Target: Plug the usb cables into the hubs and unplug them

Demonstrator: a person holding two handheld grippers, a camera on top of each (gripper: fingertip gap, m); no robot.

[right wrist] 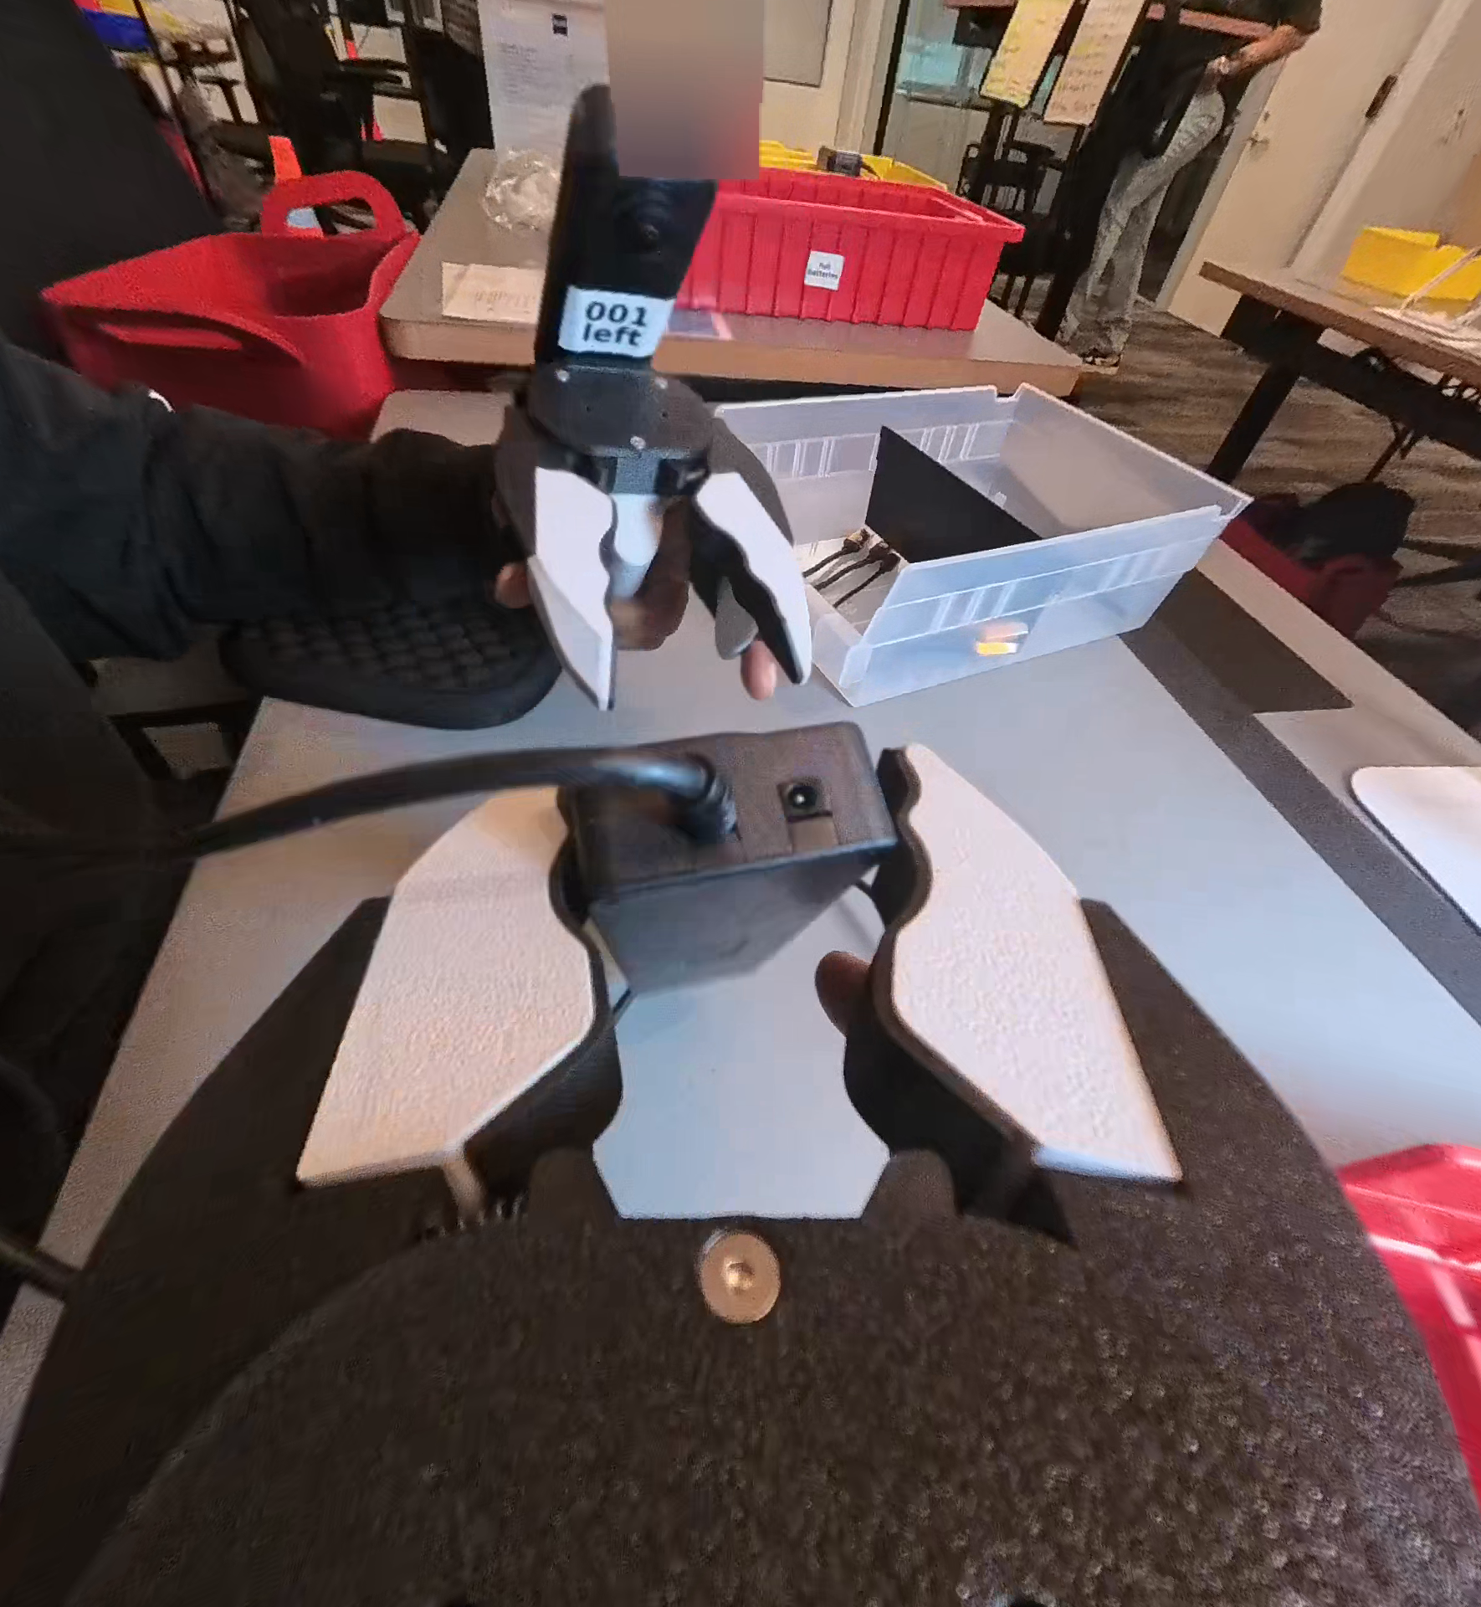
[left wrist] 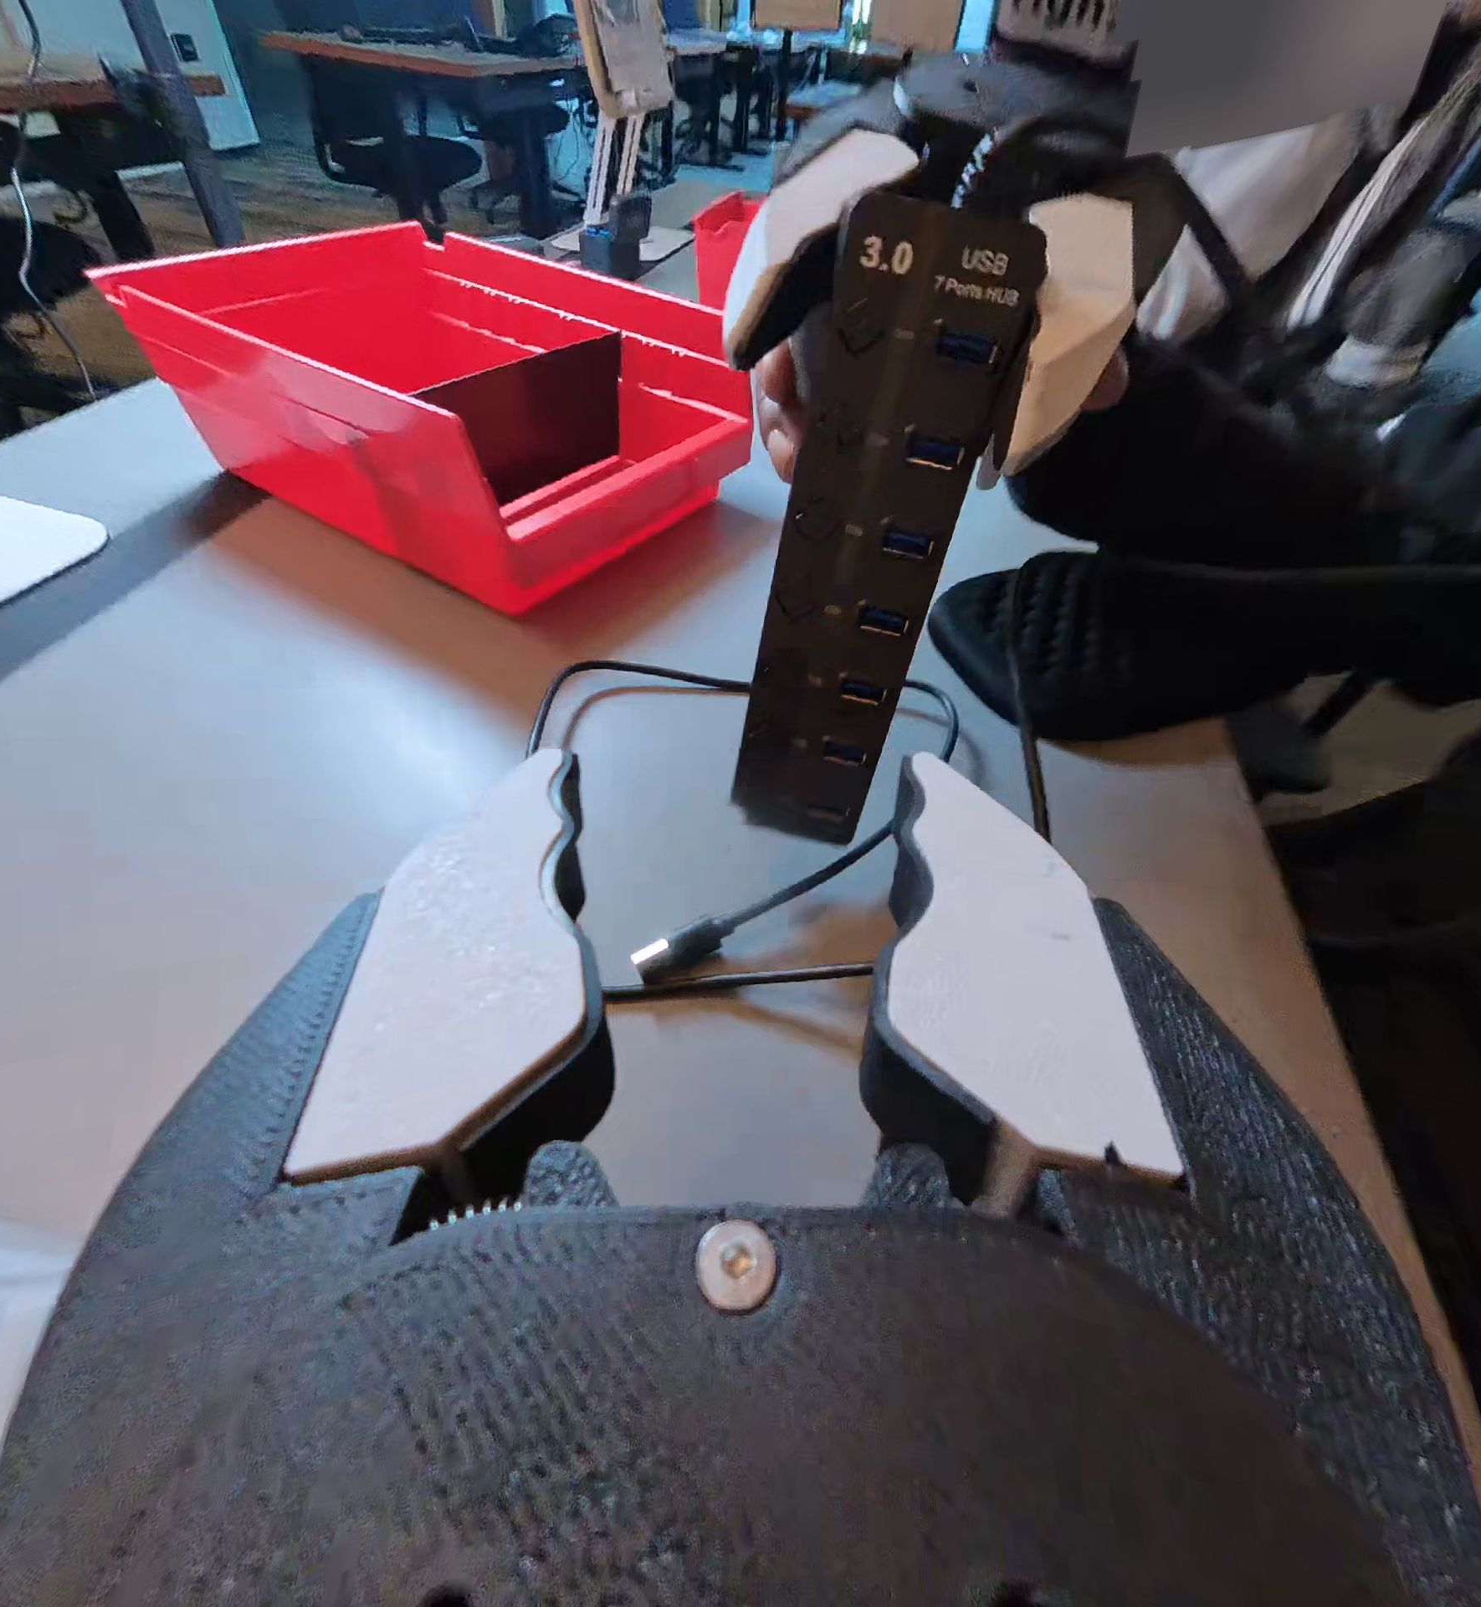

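A long black USB hub (left wrist: 876,522) with several blue ports stands upright, its lower end just above the table (left wrist: 241,783). My right gripper (left wrist: 880,391) is shut on its upper end. In the right wrist view the hub's end face (right wrist: 720,861) sits between the right gripper's fingers (right wrist: 724,809), with the hub's own cable (right wrist: 459,774) leaving to the left. A black USB cable plug (left wrist: 676,948) lies on the table between the open fingers of my left gripper (left wrist: 741,783). The left gripper (right wrist: 702,683) hangs open and empty beyond the hub.
A red bin (left wrist: 424,409) with a black divider stands behind the hub on the left. A clear bin (right wrist: 1024,539) holding several black cables stands across the table. A white mat (right wrist: 1458,835) lies at the table edge. A person stands far back (right wrist: 1154,174). My right fingertips sit around 9 cm from my left ones.
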